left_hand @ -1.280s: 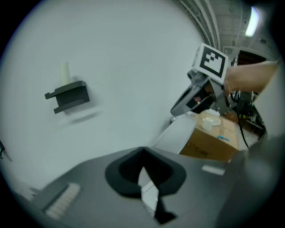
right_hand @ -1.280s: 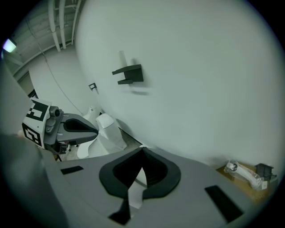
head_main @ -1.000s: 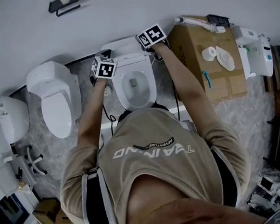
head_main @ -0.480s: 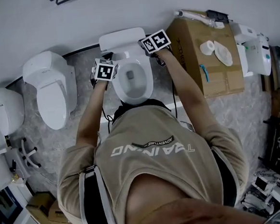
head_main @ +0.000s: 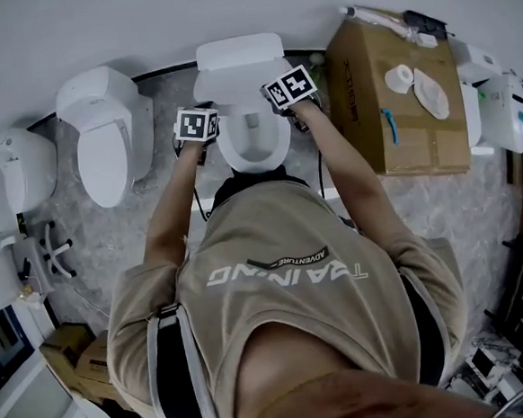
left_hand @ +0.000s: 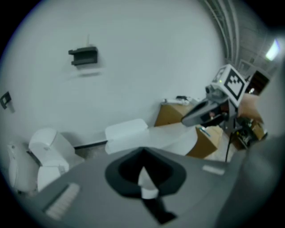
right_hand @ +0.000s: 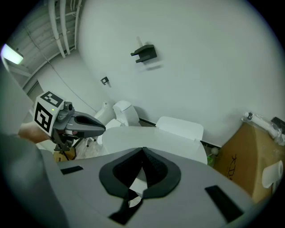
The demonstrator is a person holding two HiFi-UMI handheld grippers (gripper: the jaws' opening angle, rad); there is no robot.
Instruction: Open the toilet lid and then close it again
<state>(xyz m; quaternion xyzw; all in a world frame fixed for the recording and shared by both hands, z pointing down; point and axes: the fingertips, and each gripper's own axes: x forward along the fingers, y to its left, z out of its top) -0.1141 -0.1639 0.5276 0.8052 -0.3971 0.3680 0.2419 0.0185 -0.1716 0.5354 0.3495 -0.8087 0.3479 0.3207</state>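
Toilet lid sat partway up over the bowl, in front of the tank, at the middle toilet of the row along the wall. Whether you were on the opening or the closing leg could not be judged from this alone.

You had it from both flanks. Left gripper: jaws drawn narrow, a sliver of white lid edge between them. Right gripper: the same, pinched close on the lid's other side, more of the white showing through the gap. Each gripper view caught the opposite gripper reaching in to the lid's rim.

Handling advice: the lid turns on a hinge at the tank, so your two hands should have travelled the same arc at the same height. One side leading would likely twist it. A thin, smooth rim gives little purchase; a firm pinch and a slow pace seemed wise, easing it to rest, not dropping it.

Appearance: plain white, glossy, broad oval with a rounded front edge, thin in section. No marks visible.

Around it: another white toilet to your left, a cardboard box to your right with small white items on top, a dark bracket high on the wall.
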